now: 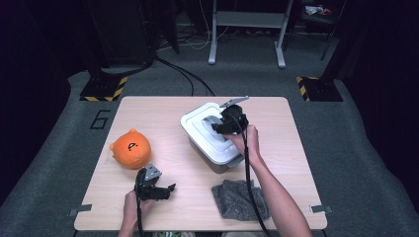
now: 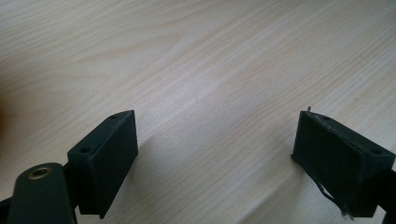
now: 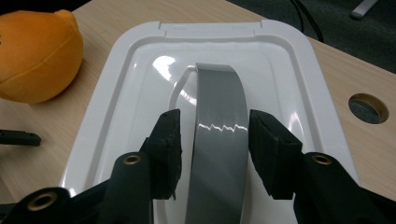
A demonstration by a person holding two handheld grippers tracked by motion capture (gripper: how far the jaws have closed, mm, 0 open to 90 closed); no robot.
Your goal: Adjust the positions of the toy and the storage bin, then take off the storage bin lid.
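Observation:
A white lidded box (image 1: 200,136) stands in the middle of the wooden table (image 1: 163,118), with a grey arched handle (image 1: 213,120) on its lid. In the right gripper view the white lid (image 3: 140,70) lies below, and my right gripper (image 3: 215,128) straddles the grey handle (image 3: 219,107). Its pads stand on either side of the handle with a thin gap on each side, so it is open. From above, the right gripper (image 1: 225,123) sits on top of the box. My left gripper (image 1: 165,190) rests near the front edge, open over bare wood (image 2: 196,56), with nothing between its fingers (image 2: 107,154).
An orange round plush toy (image 1: 130,148) sits at the table's left; it also appears as the orange plush (image 3: 37,56) beside the lid. A grey cloth (image 1: 239,198) lies crumpled at the front right. A round hole (image 3: 368,107) is cut in the tabletop past the box.

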